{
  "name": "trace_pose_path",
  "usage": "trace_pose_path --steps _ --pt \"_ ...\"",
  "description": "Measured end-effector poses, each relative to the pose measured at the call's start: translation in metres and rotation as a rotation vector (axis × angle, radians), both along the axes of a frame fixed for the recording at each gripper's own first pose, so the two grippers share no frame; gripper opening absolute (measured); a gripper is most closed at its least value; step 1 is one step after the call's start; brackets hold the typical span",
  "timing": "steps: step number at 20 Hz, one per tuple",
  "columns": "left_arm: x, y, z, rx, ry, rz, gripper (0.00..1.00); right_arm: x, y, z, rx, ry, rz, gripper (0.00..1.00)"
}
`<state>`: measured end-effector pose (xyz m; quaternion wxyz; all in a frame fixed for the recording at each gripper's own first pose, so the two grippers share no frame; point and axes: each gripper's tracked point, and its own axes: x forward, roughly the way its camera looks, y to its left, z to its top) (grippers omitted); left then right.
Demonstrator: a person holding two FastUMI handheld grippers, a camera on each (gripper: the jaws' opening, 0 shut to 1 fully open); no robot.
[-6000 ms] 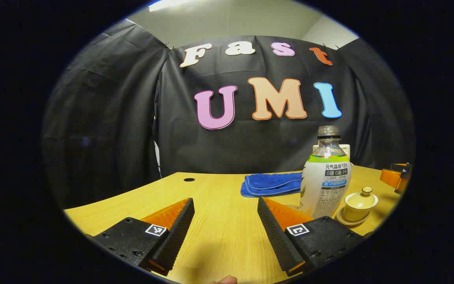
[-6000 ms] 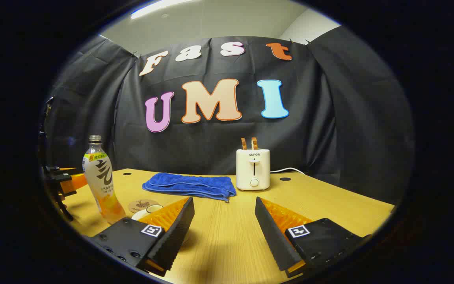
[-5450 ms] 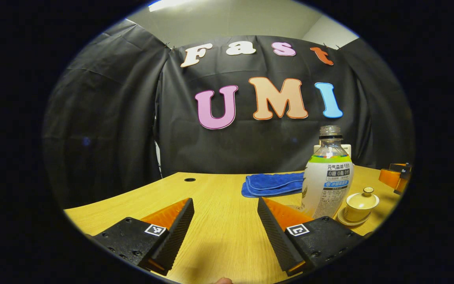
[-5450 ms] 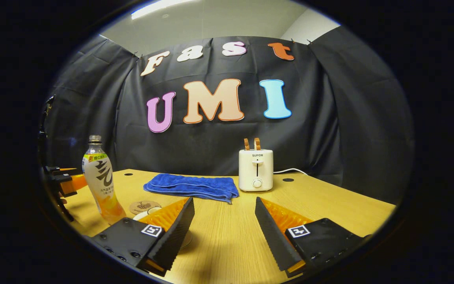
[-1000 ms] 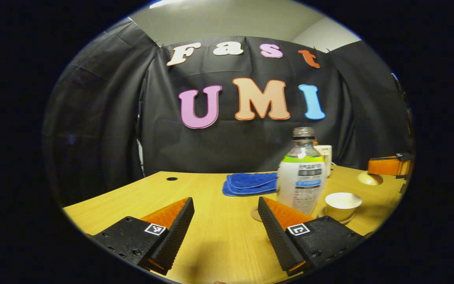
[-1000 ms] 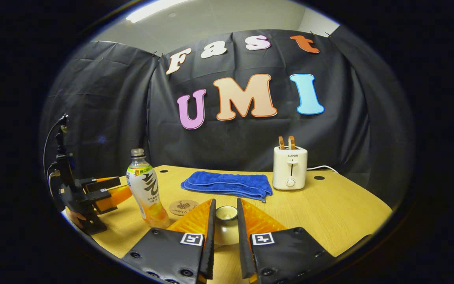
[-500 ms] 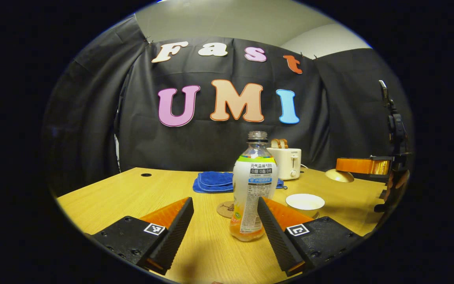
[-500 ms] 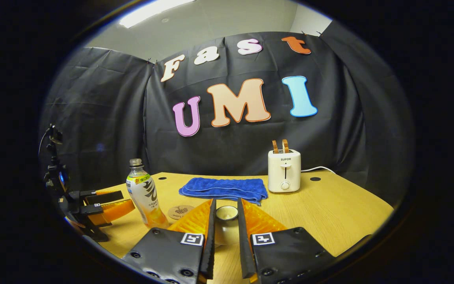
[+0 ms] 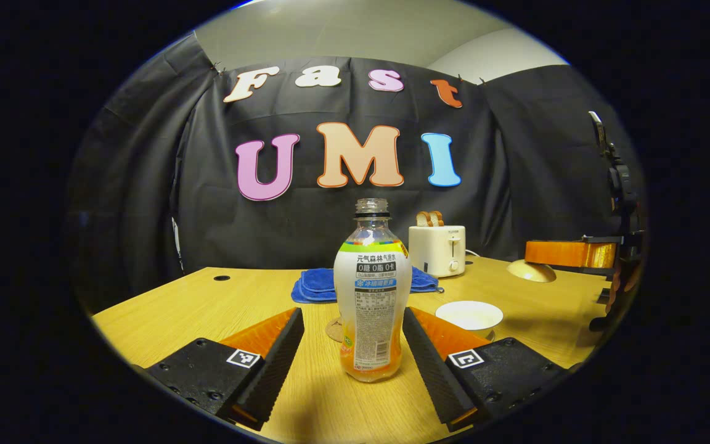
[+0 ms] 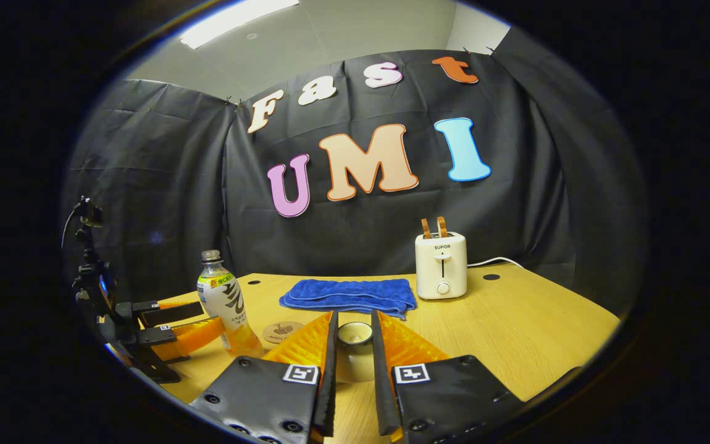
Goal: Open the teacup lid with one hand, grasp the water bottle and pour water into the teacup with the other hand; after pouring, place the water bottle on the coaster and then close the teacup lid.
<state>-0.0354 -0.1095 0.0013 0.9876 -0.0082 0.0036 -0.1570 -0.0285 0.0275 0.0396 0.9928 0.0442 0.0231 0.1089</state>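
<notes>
On the wooden table [image 9: 207, 302] the first step looks done: the teacup [image 9: 469, 316] stands open and uncovered, its pale rim showing just to the right of the water bottle [image 9: 370, 296]. The lid [image 10: 354, 336] is off the cup and pinched between the fingers of the right gripper [image 10: 351, 345], which are drawn close on its knob. From the left gripper view that same gripper sits off at the right edge, holding the lid up above the table and well apart from the cup.

Pouring has not begun. The bottle is upright on the table, uncapped, with a band of orange liquid low in it. The left gripper [image 9: 352, 351] has its fingers spread wide, one on each side of the bottle's lower body, level with the table and pointed straight ahead; I judge that neither finger presses on the bottle yet (a gap shows on the left side, and the right side is close enough that I cannot tell about contact). The coaster [image 10: 281, 331] lies just behind the bottle, bare. A blue towel [image 10: 349, 295] and a toaster [image 10: 441, 265] sit farther back.

Left to do, as I judge it: close on the bottle, lift and tip it over the cup, set it on the coaster, then put the lid back.
</notes>
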Motion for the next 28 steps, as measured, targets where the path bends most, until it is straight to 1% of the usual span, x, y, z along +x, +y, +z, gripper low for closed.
trace_pose_path --steps 2,3,6,7,8,11,13,14,15,17,18,19,20,22,23,25,26,28 --pt "0.006 -0.007 -0.001 0.001 0.003 -0.005 0.94 0.001 -0.003 0.003 0.010 -0.006 -0.004 0.30" --pt "0.009 -0.009 -0.001 0.002 0.002 -0.010 0.94 0.000 -0.003 0.004 0.013 -0.008 -0.004 0.29" --pt "0.018 -0.017 -0.001 0.002 0.003 -0.023 0.94 0.000 -0.005 0.007 0.011 -0.013 -0.011 0.29" --pt "0.021 -0.019 -0.001 0.001 0.002 -0.029 0.94 0.000 -0.005 0.006 0.010 -0.012 -0.010 0.30" --pt "0.024 -0.020 -0.001 0.001 0.002 -0.031 0.94 0.000 -0.004 0.005 0.010 -0.010 -0.009 0.29" --pt "0.030 -0.023 -0.003 0.003 0.007 -0.031 0.94 0.000 -0.001 0.002 0.009 -0.005 -0.002 0.29" --pt "0.032 -0.023 -0.001 0.003 0.006 -0.025 0.84 0.001 -0.001 0.001 0.008 -0.004 0.000 0.29" --pt "0.032 -0.021 -0.002 0.003 0.007 -0.016 0.72 0.001 0.000 0.001 0.009 -0.003 0.002 0.29" --pt "0.034 -0.021 -0.002 0.005 0.009 -0.011 0.70 0.000 0.000 0.002 0.011 -0.003 0.003 0.30" --pt "0.034 -0.021 -0.002 0.004 0.008 -0.009 0.66 -0.001 -0.001 0.004 0.017 -0.006 0.003 0.29" --pt "0.034 -0.022 -0.002 0.005 0.008 -0.011 0.60 -0.001 -0.002 0.006 0.020 -0.008 0.002 0.30" --pt "0.033 -0.023 -0.002 0.010 0.012 -0.011 0.59 -0.001 -0.004 0.008 0.024 -0.013 0.000 0.29" --pt "0.034 -0.023 -0.004 0.022 0.011 -0.011 0.55 -0.001 -0.006 0.010 0.029 -0.016 -0.003 0.29" --pt "0.035 -0.024 -0.003 0.073 0.003 -0.002 0.55 -0.001 -0.012 0.012 0.041 -0.019 -0.011 0.30" --pt "0.036 -0.024 -0.003 0.106 -0.001 0.002 0.55 -0.001 -0.014 0.013 0.047 -0.019 -0.016 0.28" --pt "0.037 -0.024 -0.004 0.157 -0.003 0.008 0.55 -0.001 -0.018 0.016 0.057 -0.026 -0.024 0.28" --pt "0.037 -0.026 -0.004 0.172 -0.005 0.007 0.55 -0.001 -0.020 0.019 0.060 -0.031 -0.026 0.30" --pt "0.037 -0.028 -0.004 0.209 0.000 -0.001 0.55 -0.002 -0.022 0.021 0.060 -0.038 -0.027 0.28"
